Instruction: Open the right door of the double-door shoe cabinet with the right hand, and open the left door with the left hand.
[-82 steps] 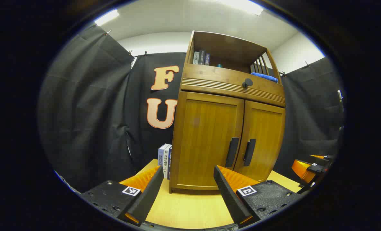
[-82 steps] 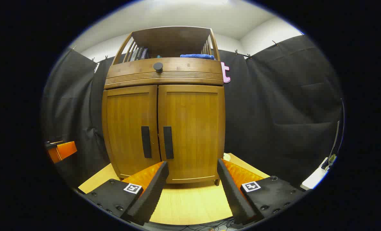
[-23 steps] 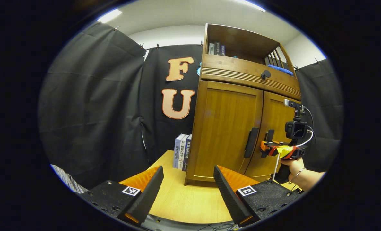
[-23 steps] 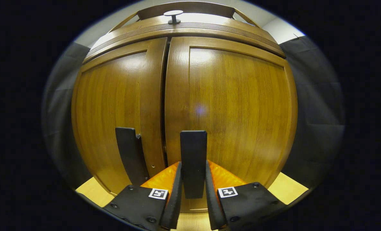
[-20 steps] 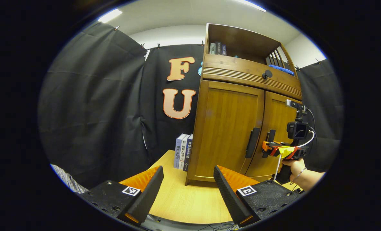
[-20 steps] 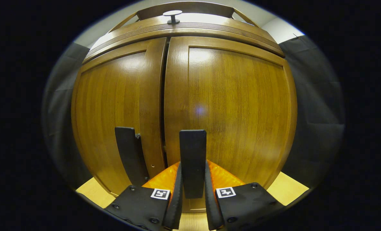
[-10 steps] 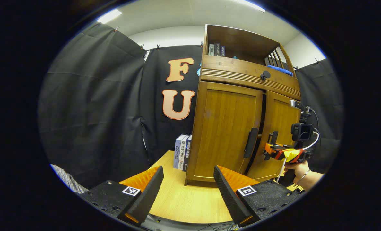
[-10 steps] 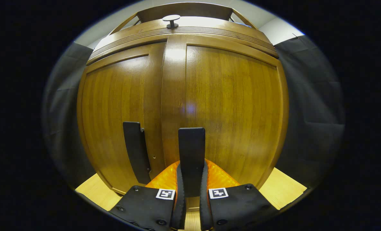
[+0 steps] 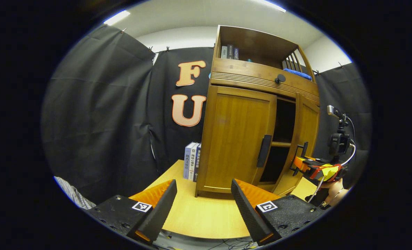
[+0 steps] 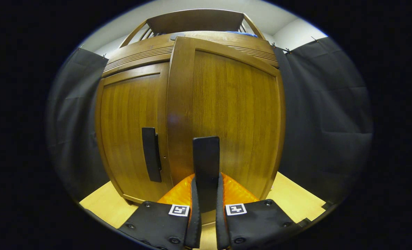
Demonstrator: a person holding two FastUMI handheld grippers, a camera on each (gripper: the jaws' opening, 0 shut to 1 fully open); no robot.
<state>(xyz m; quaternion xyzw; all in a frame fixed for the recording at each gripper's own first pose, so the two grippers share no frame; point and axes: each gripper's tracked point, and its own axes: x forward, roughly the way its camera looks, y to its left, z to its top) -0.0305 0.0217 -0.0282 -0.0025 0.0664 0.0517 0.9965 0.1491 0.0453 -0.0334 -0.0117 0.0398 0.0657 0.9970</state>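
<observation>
In the left gripper view: left gripper [image 9: 203, 199] low in the foreground, fingers spread wide, holding nothing, well short of the shoe cabinet [image 9: 247, 86]. Left door [image 9: 237, 139] flush and closed, its dark handle [image 9: 264, 151] untouched. Right door [image 9: 304, 139] swung partly out, dark interior and a shelf edge open to sight between the two doors. Right gripper [image 9: 301, 163] at that door's handle, a hand [image 9: 334, 191] beneath it. Books [image 9: 191, 165] upright on the table [image 9: 206, 218] just beside the cabinet's left flank.

Risk, judged: books close to the arc of the left door once pulled; a wide swing likely to knock them over. Left gripper far from its handle, so a hurried reach liable to miss or graze the door face.

In the right gripper view: right gripper [image 10: 206, 211] narrowed onto the right door handle [image 10: 206, 163], both fingers pressed against its sides. Right door [image 10: 226, 114] angled toward the camera, overlapping the left door [image 10: 129, 132].

Risk, judged: grip set low on a slim handle; a pull off the hinge arc apt to slide the fingers off and let the door stop short.

Against half a second ago: gap between doors far wider, shelf now exposed, right door turned further out. Four seconds ago: both doors closed, both grippers open and back from the cabinet.
</observation>
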